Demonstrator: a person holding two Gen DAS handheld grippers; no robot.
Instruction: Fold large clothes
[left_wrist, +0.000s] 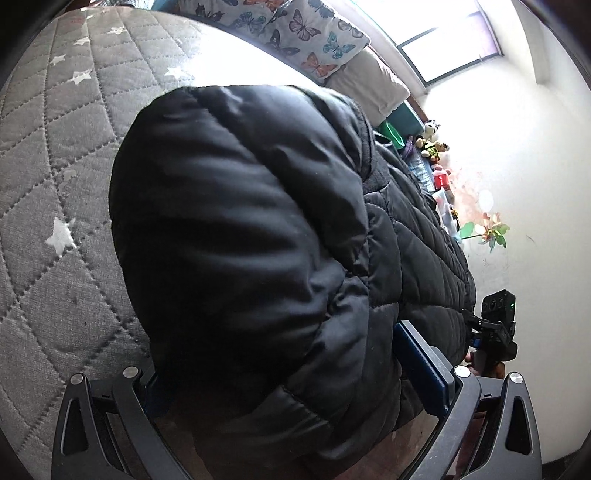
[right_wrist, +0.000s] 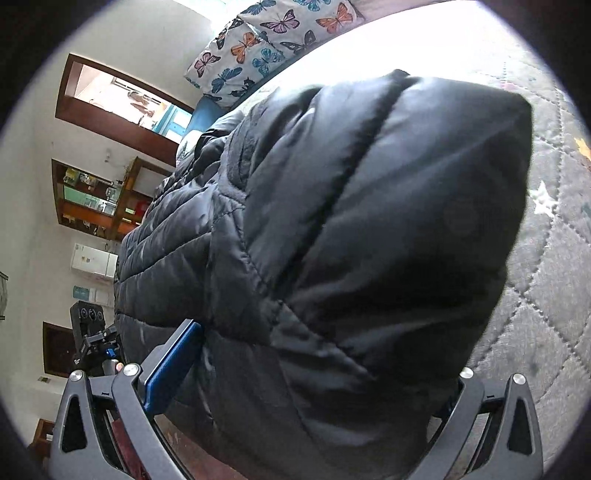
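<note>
Black puffer jacket (left_wrist: 258, 240) fills both wrist views, bunched and lifted above the grey quilted star-print mattress (left_wrist: 55, 184), its length running between the two tools. Left gripper (left_wrist: 295, 376) and right gripper (right_wrist: 317, 373) each have thick padded fabric wedged between their blue pads, clamped on opposite ends, so neither is nearer. Butterfly pillow (left_wrist: 295, 33) lies well beyond at the bed's head; toys and bottles (left_wrist: 432, 147) crowd the far edge.

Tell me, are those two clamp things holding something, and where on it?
Both hold the black puffer jacket. The left gripper and the right gripper each clamp a bunched quilted edge; which part of it cannot be told.
</note>
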